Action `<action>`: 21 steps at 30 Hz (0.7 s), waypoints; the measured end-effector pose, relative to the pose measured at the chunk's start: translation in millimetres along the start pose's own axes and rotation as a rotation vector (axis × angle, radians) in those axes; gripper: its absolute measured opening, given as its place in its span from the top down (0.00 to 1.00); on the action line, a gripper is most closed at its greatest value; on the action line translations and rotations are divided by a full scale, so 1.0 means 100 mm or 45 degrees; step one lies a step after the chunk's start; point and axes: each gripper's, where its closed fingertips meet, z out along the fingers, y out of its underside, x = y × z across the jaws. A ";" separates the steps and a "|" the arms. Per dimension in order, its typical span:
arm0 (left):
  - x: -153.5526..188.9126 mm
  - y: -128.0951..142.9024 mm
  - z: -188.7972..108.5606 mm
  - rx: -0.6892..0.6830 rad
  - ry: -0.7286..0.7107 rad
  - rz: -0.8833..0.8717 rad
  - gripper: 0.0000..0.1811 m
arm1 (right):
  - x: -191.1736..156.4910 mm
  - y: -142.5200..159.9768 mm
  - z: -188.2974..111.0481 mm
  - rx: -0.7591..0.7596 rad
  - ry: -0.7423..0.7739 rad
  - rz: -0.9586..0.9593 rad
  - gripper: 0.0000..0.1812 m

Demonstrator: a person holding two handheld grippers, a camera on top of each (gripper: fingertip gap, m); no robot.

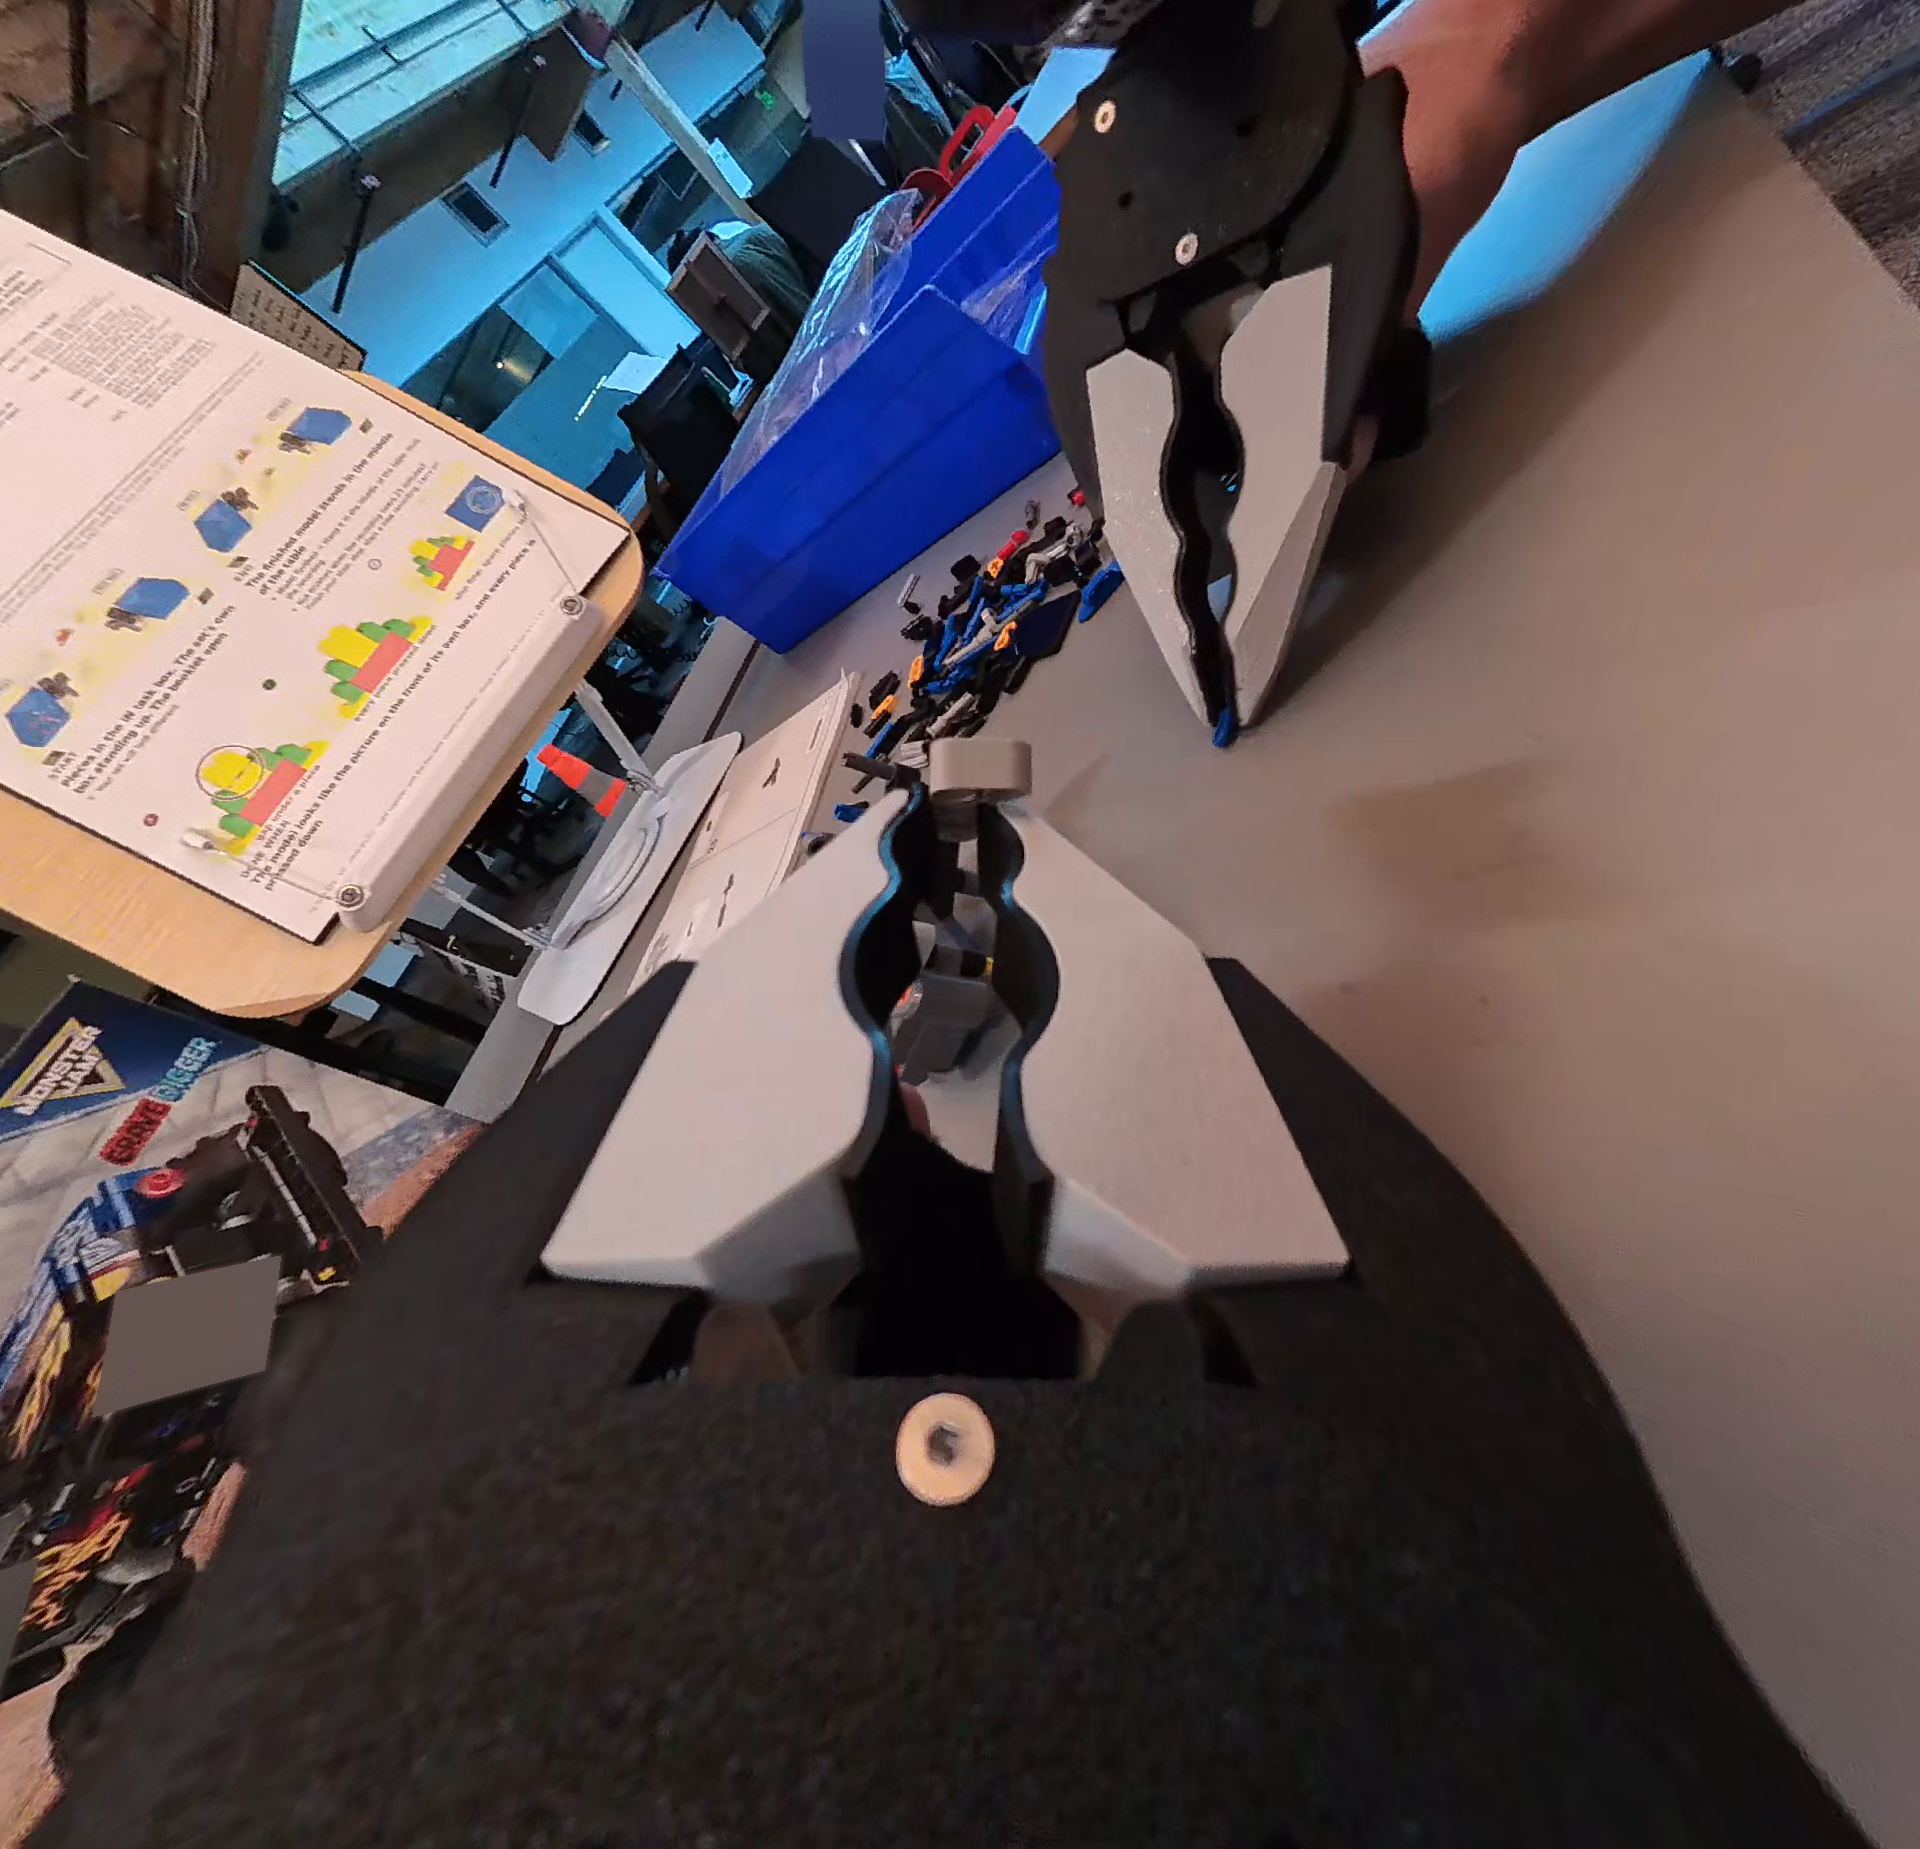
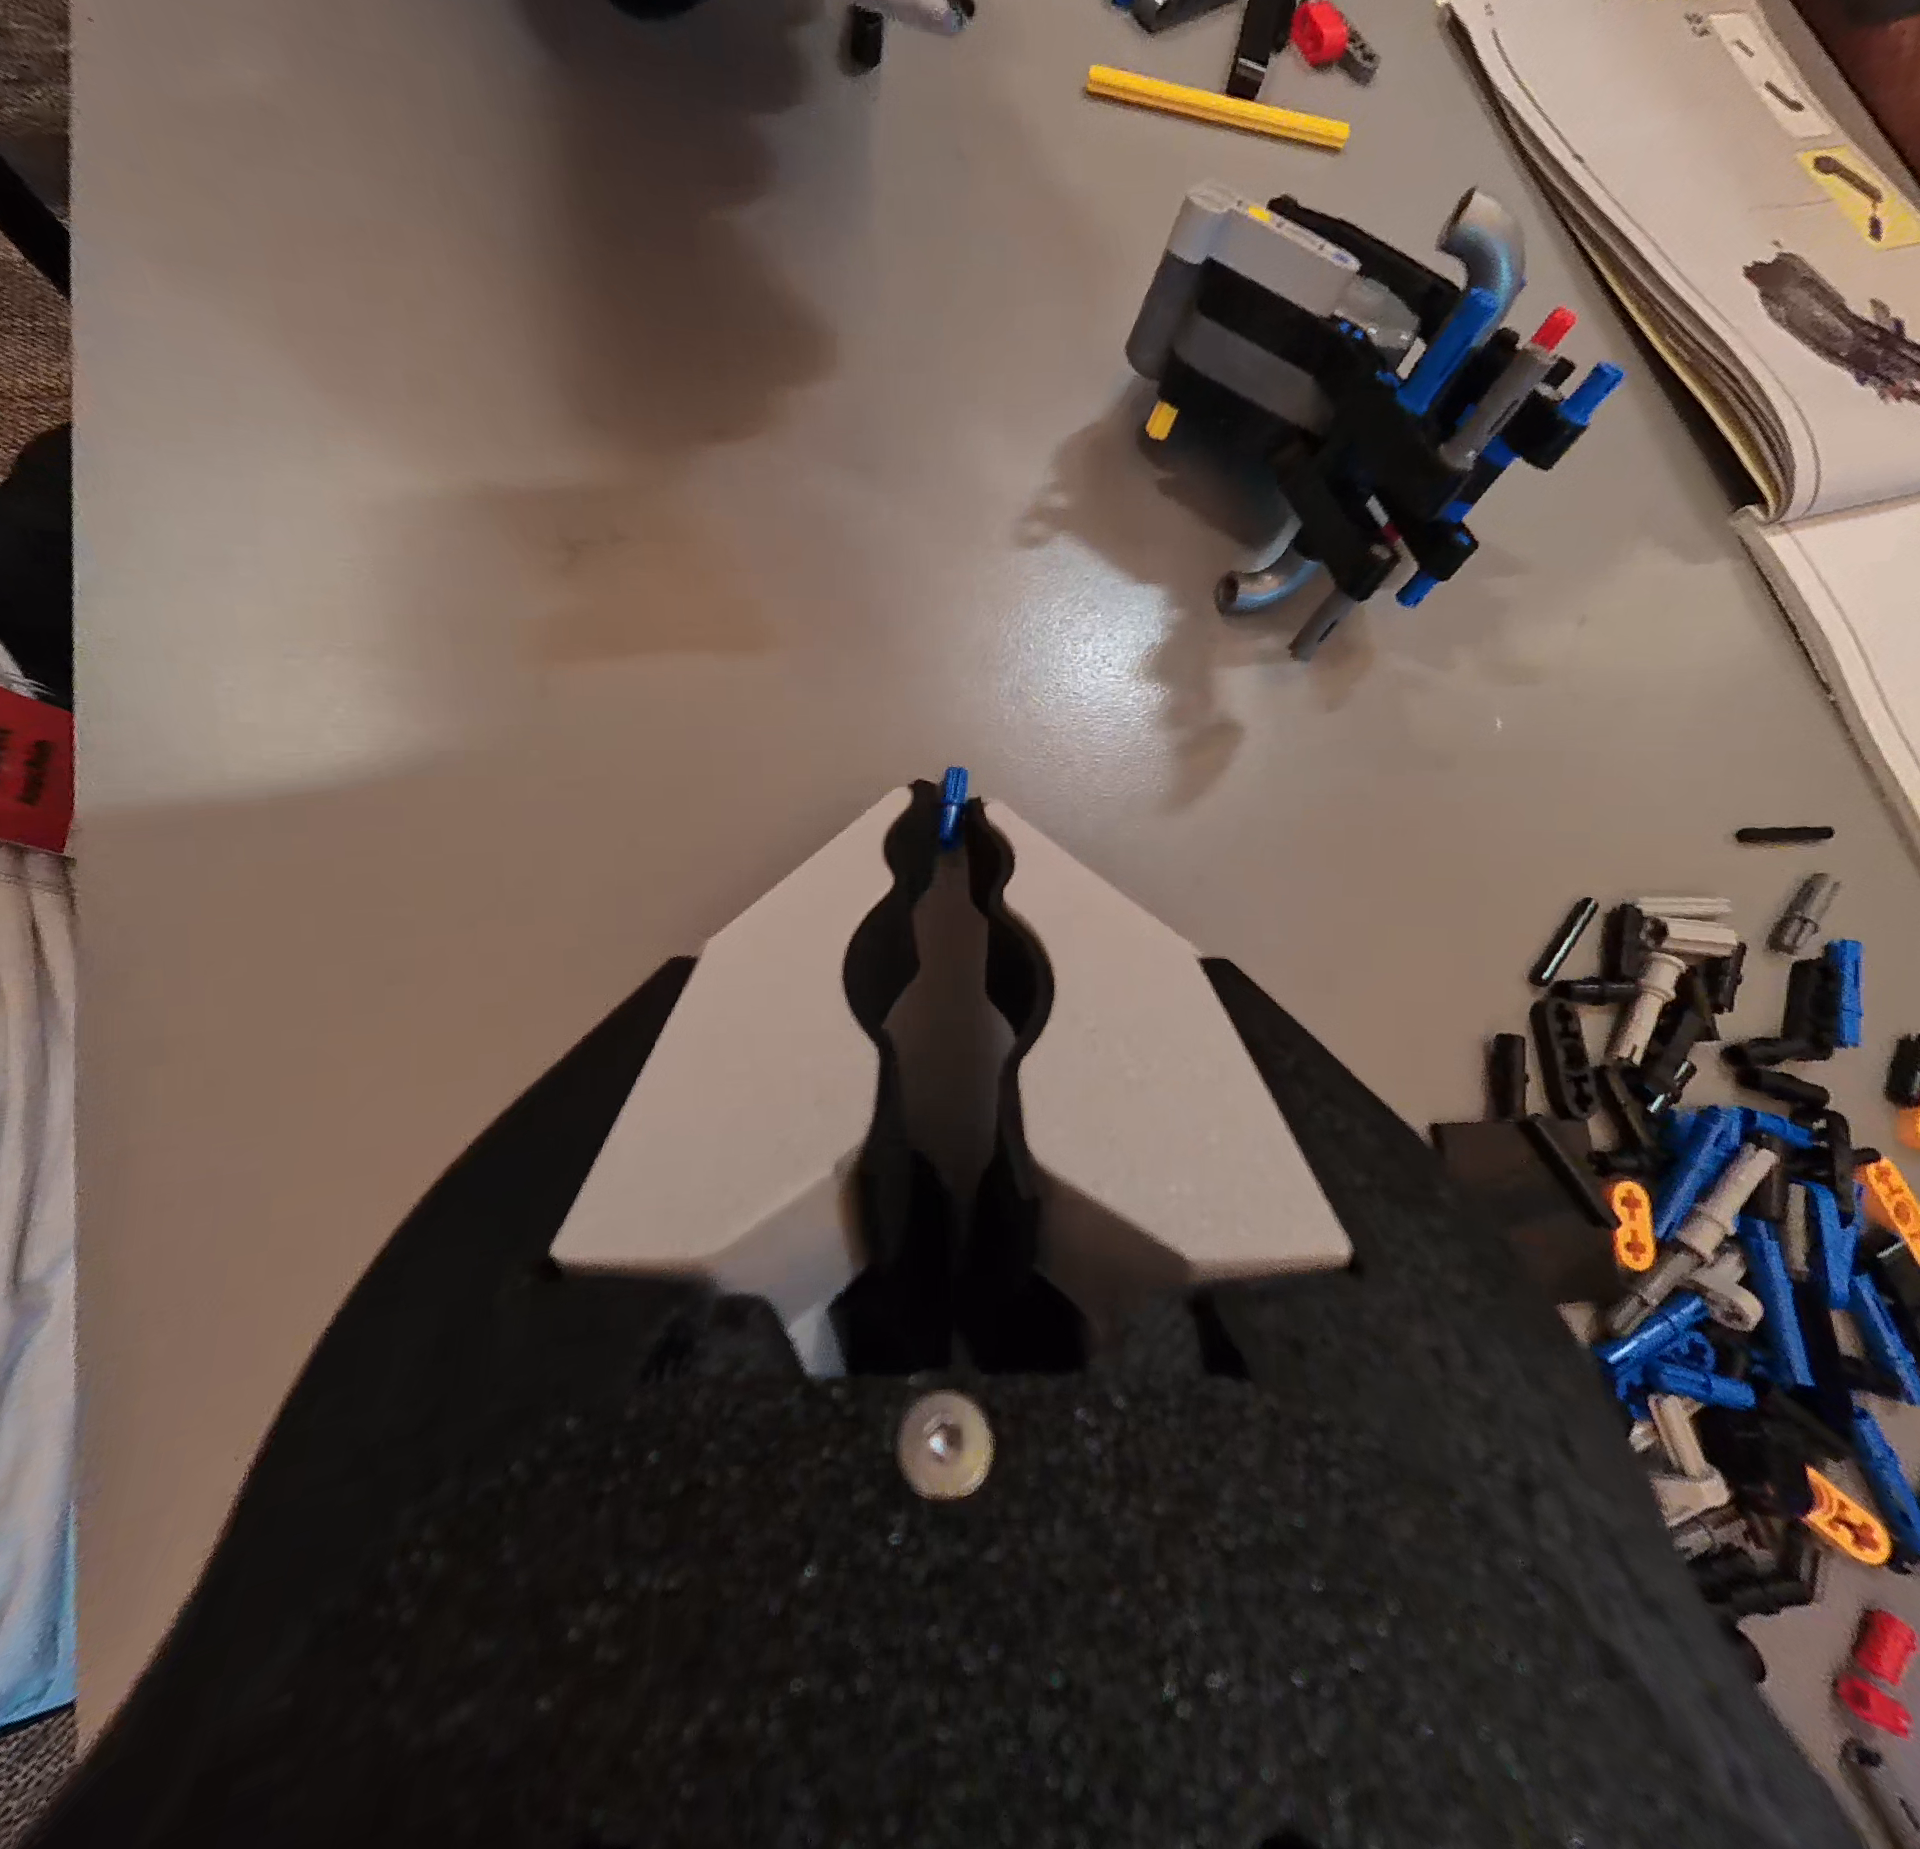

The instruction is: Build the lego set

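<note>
My right gripper (image 2: 951, 812) is shut on a small blue pin (image 2: 952, 797) that sticks out past its fingertips. It is held low over the grey table (image 2: 468, 864). In the left wrist view it points down at the table (image 1: 1226, 713). A partly built black, grey and blue model (image 2: 1340, 397) stands free on the table, ahead and right of the right gripper. My left gripper (image 1: 956, 812) has its jaws a narrow gap apart and holds nothing. The model (image 1: 940, 1010) shows through that gap.
A pile of loose blue, black, grey and orange pieces (image 2: 1745, 1228) lies at the right. An open booklet (image 2: 1714, 241) and a yellow axle (image 2: 1216, 108) lie beyond the model. A blue bin (image 1: 883, 480), a sheet on a wooden stand (image 1: 260, 604) and the set's box (image 1: 156, 1228) are at the left. The tips of one gripper are about 11 centimeters away from the tips of the other.
</note>
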 end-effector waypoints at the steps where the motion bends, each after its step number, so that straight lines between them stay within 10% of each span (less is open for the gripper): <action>1: 0.00 0.00 0.00 0.000 0.005 -0.002 0.97 | 0.00 0.00 0.00 0.000 0.004 -0.007 0.97; 12: 0.02 0.00 0.01 0.019 -0.009 0.062 0.97 | -0.05 -0.30 -0.04 0.123 -0.115 0.063 0.98; 21: 0.08 0.03 0.04 -0.001 0.009 0.116 0.97 | 0.00 -1.02 -0.02 0.334 -0.721 0.335 0.98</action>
